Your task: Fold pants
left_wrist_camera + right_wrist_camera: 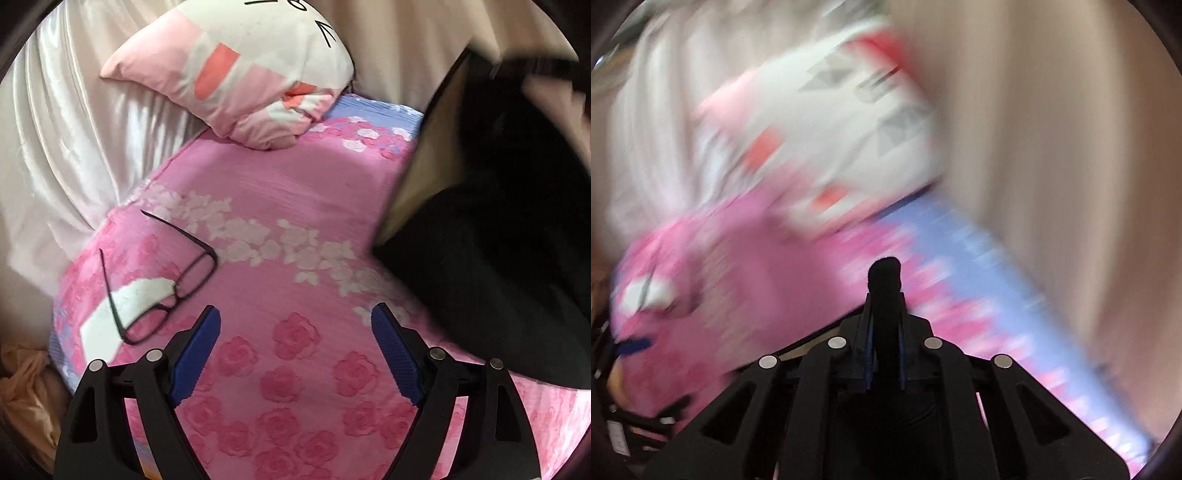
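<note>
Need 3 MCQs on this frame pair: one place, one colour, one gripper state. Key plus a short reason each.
1. Where do the glasses lie?
A. on the pillow
B. on the pink sheet, left of the left hand-held gripper
C. on the pants

2. What colour are the pants?
A. black
B. blue
C. white

3. How is the right hand-held gripper?
A. wide open, nothing in it
B. shut on black cloth
C. shut on the glasses

Answers:
1 B: the frames rest on the sheet, up and left of the left hand-held gripper, well clear of the pillow.
2 A: the heap at the right of the left wrist view is black.
3 B: its jaws stand nearly together with a tuft of black cloth sticking out past the tips.
</note>
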Tool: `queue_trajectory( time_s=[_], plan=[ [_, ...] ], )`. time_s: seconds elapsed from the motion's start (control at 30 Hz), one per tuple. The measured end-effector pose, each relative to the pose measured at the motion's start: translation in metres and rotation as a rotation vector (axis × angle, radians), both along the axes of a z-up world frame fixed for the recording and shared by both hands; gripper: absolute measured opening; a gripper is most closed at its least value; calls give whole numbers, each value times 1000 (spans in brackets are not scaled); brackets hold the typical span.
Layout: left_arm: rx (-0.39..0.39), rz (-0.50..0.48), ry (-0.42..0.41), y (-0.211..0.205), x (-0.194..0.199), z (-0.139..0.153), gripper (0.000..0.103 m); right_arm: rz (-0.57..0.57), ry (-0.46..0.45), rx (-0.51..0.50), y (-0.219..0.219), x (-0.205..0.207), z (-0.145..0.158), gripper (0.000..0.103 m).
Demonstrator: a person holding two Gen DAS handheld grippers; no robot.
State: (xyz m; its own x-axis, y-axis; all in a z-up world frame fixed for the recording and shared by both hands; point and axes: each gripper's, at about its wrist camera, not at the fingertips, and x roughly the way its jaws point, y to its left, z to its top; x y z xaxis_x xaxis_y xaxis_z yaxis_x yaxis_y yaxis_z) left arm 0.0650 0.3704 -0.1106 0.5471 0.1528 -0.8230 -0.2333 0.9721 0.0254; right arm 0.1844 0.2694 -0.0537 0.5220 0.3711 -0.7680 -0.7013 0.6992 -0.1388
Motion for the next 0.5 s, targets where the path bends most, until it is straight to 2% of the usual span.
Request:
queue_trajectory(
  time_s=[0.07,0.13,0.17,0.2,0.27,0.3,0.37,0.43,0.5],
  plan=[
    [-10,5,35,0,-4,-7,82,79,128,-28,23,-33,-45,21],
    [4,15,79,3,-9,-15,82,119,154,-7,22,-60,-57,21],
    [9,18,110,7,-12,-21,82,118,154,25,14,-68,-54,28],
    [14,21,124,9,-14,-23,82,104,153,59,3,-71,-47,47],
    [36,27,149,15,-19,-29,82,39,140,128,-32,-72,-30,71],
    [43,27,154,16,-19,-29,82,13,134,146,-48,-71,-24,72],
    [47,22,146,17,-16,-24,82,-73,96,104,-92,-70,-17,72],
    [36,-10,100,10,-7,-8,82,-191,84,60,-147,-59,-14,72],
    [17,-61,34,-3,5,12,82,-323,115,64,-197,-39,-16,70]
  ],
)
